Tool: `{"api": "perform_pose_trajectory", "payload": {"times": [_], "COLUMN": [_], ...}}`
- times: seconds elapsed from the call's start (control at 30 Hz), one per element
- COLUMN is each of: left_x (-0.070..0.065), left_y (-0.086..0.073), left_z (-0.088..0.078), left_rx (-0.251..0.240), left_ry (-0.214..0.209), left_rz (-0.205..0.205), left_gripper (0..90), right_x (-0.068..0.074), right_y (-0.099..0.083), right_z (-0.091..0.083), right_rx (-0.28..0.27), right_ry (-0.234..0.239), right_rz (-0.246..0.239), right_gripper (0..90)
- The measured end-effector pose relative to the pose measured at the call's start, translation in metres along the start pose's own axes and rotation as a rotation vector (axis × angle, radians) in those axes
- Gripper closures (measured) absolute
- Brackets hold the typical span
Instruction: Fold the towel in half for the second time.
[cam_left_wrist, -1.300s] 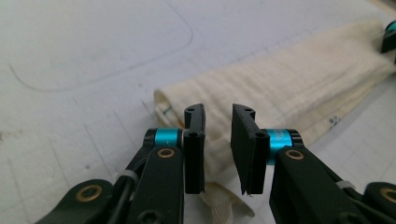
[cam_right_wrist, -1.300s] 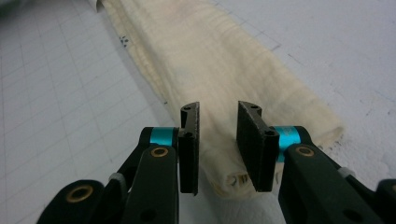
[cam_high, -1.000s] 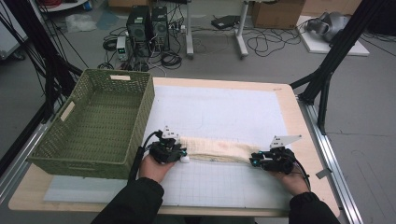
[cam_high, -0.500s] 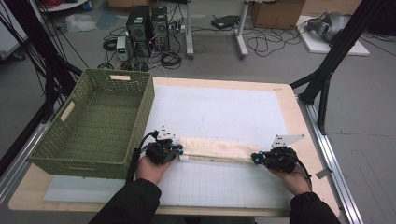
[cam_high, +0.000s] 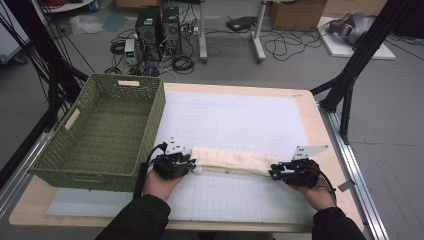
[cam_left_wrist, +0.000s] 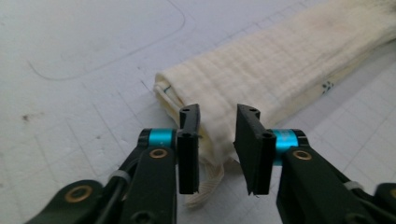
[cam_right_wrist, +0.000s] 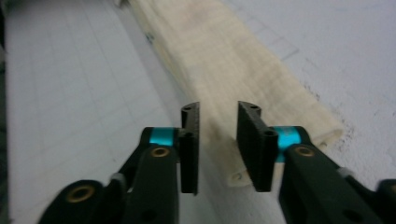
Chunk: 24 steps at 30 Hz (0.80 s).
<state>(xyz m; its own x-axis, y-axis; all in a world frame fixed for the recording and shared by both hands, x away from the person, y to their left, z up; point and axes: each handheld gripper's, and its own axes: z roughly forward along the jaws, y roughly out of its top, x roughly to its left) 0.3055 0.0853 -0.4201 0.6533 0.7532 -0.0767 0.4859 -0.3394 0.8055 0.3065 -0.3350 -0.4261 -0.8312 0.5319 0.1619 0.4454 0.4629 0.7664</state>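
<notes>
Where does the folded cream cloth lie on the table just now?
In the high view the folded cream cloth lies flat on the white mat near the front edge, stretched between both hands, right of the green basket.

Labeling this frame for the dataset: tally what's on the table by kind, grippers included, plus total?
Folded cream cloth: 1
Green woven basket: 1
White grid mat: 1
Grippers: 2, the left gripper and the right gripper, one at each end of the cloth, jaws apart
Total: 5
</notes>
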Motion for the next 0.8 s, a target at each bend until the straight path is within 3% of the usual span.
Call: {"api": "perform_pose_trajectory", "payload": {"times": [0.13, 0.2, 0.27, 0.4, 0.53, 0.6, 0.8], "left_x": [0.000, -0.002, -0.005, -0.014, -0.019, -0.020, -0.018], "left_y": [0.013, 0.020, 0.023, 0.023, 0.020, 0.016, 0.014], "left_z": [-0.002, 0.006, 0.014, 0.034, 0.047, 0.051, 0.049], "left_rx": [-0.051, -0.048, -0.038, 0.009, 0.077, 0.123, 0.139], "left_ry": [-0.002, -0.009, -0.021, -0.063, -0.095, -0.103, -0.094], "left_rz": [-0.001, 0.006, 0.018, 0.025, 0.042, 0.060, 0.070], "left_gripper": [63.7, 67.0, 76.4, 85.5, 83.1, 82.5, 89.8], "right_x": [0.000, 0.000, 0.000, 0.005, 0.011, 0.012, 0.014], "right_y": [0.011, 0.019, 0.026, 0.035, 0.037, 0.036, 0.029], "right_z": [-0.006, -0.003, 0.008, 0.039, 0.060, 0.062, 0.061], "right_rx": [-0.064, -0.084, -0.087, -0.032, 0.050, 0.065, 0.105], "right_ry": [-0.019, -0.034, -0.033, 0.024, 0.059, 0.063, 0.063], "right_rz": [0.002, 0.002, 0.006, -0.004, -0.019, -0.028, -0.055], "right_gripper": [63.0, 67.4, 71.1, 77.0, 77.8, 78.1, 88.0]}}
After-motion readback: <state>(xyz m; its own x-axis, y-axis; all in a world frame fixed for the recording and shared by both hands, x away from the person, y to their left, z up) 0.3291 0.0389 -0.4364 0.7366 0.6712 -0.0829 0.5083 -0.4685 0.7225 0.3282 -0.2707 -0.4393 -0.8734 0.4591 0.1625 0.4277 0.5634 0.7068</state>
